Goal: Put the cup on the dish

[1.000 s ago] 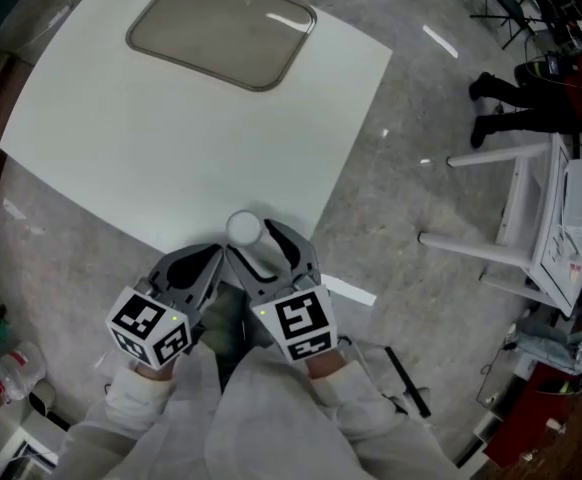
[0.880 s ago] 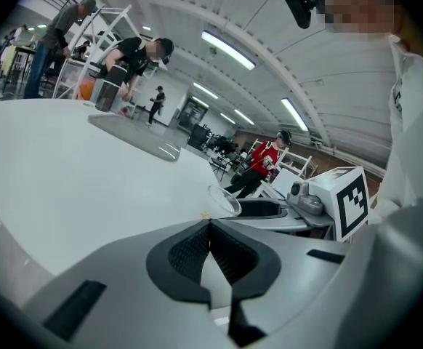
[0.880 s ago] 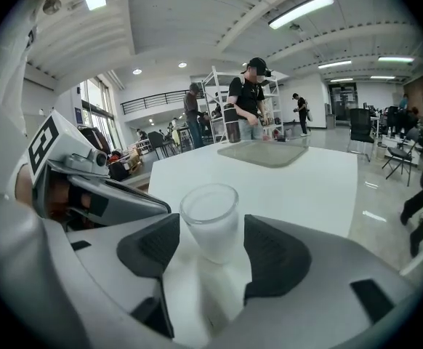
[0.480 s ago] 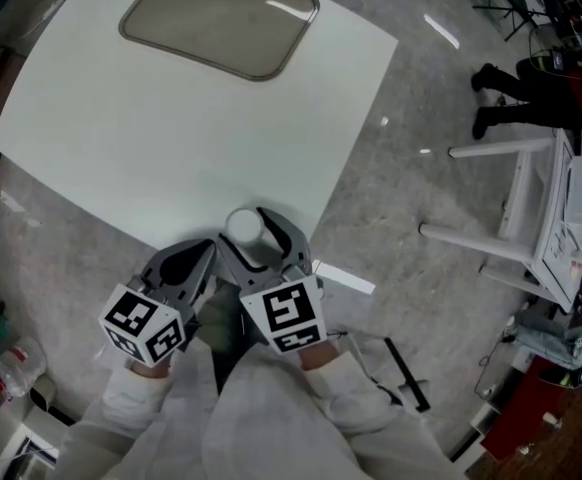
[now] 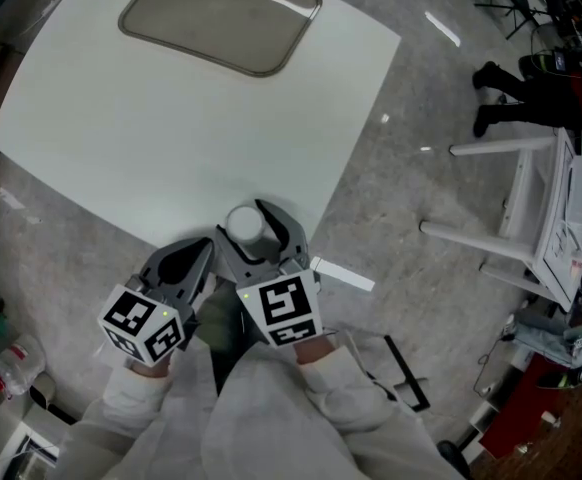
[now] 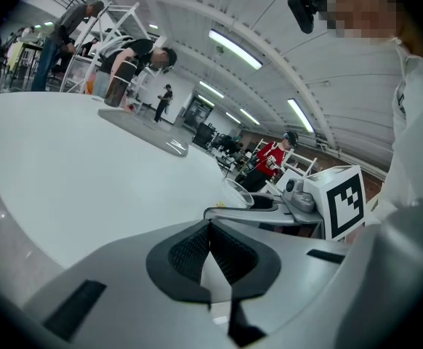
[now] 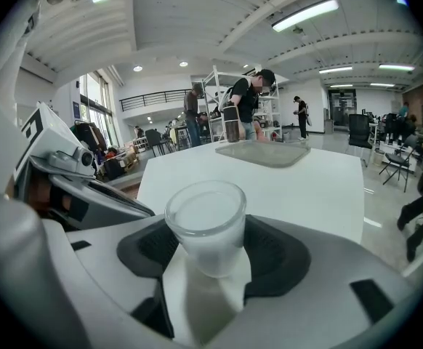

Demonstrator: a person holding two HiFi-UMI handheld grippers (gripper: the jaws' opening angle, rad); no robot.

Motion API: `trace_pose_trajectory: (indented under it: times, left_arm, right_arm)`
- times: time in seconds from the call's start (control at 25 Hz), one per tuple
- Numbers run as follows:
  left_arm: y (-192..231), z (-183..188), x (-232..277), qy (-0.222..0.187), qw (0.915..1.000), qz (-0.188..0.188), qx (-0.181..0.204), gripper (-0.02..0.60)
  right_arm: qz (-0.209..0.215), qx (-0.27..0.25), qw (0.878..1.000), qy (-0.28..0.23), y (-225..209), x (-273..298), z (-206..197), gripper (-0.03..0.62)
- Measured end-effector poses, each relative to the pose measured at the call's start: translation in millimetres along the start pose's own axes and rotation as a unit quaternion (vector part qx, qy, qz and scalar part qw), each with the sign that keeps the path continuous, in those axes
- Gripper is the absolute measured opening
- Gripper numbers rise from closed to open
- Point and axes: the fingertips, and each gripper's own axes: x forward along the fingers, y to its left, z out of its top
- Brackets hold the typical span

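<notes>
Cup (image 7: 206, 224): clear, upright, clamped between the pads of the right gripper (image 7: 208, 257) over the near edge of the white table (image 5: 171, 158). Dish (image 7: 264, 153): straight ahead at the far side, well apart. Left gripper (image 6: 211, 249): jaws together, empty, beside.

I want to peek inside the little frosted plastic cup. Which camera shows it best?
The right gripper view: the little frosted plastic cup sits big and close between that gripper's jaws. The head view shows only its round top; the left gripper view, just its rim.
</notes>
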Motion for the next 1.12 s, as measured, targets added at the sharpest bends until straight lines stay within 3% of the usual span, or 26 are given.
trace_pose_trajectory:
  times: [0.52, 0.8, 1.12]
  left_arm:
    - [-5, -5, 2, 0.006, 0.9999, -0.003, 0.009, -0.005]
    - [7, 10, -7, -0.012, 0.9997, 0.013, 0.015, -0.005]
    - [-13, 26, -11, -0.025, 0.9990, 0.018, 0.032, -0.005]
  right_arm:
    - [-0.004, -0.013, 1.000, 0.011, -5, -2, -3, 0.264]
    - [-0.008, -0.004, 1.000, 0.008, -8, -4, -2, 0.264]
    - [0.003, -0.006, 1.000, -0.006, -5, -26, 15, 0.264]
